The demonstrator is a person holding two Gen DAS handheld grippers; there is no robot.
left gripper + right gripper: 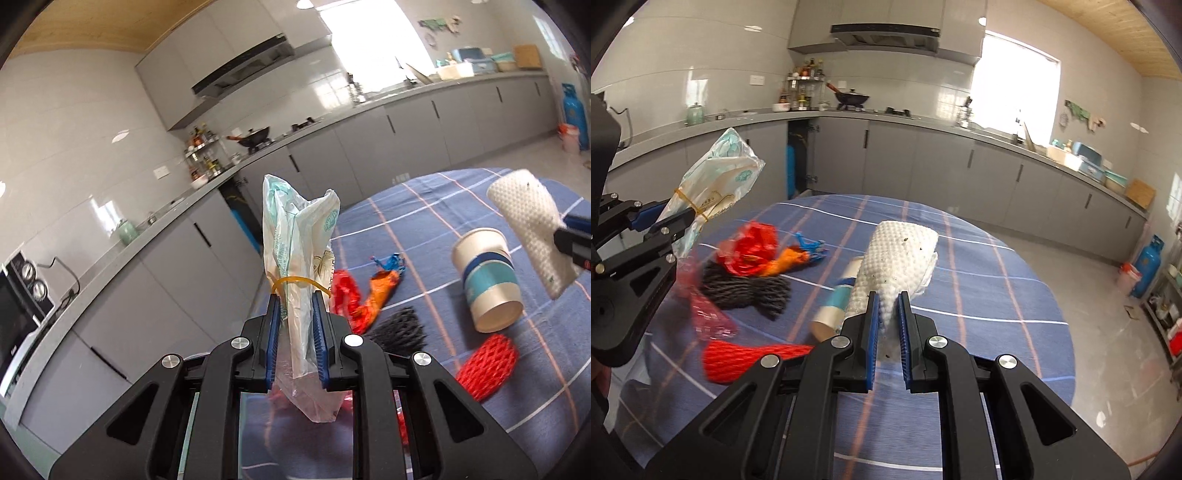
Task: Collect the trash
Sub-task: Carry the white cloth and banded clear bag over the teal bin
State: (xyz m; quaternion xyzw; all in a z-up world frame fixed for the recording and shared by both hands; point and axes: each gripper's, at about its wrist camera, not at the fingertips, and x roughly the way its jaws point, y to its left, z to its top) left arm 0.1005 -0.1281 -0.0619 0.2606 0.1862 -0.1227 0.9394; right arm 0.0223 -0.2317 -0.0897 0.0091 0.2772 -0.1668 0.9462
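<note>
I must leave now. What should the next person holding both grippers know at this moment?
Left gripper: jaws shut on the clear plastic bag tied with a rubber band, lifted off the table.
Right gripper: jaws shut on the white foam sleeve, also lifted.
Still on the plaid tablecloth: paper cup on its side, red foam net, black net, red and orange wrappers.
No bin is in view.

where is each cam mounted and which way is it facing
Left wrist: sits on the left tool, looking along its fingers past the plastic bag it grips toward the counter; only its own fingers show, plus the right tool's tip.
Right wrist: sits on the right tool, looking over the foam sleeve it grips toward the hood; the left tool shows at the left edge.
Shared: table, cup, red net.
</note>
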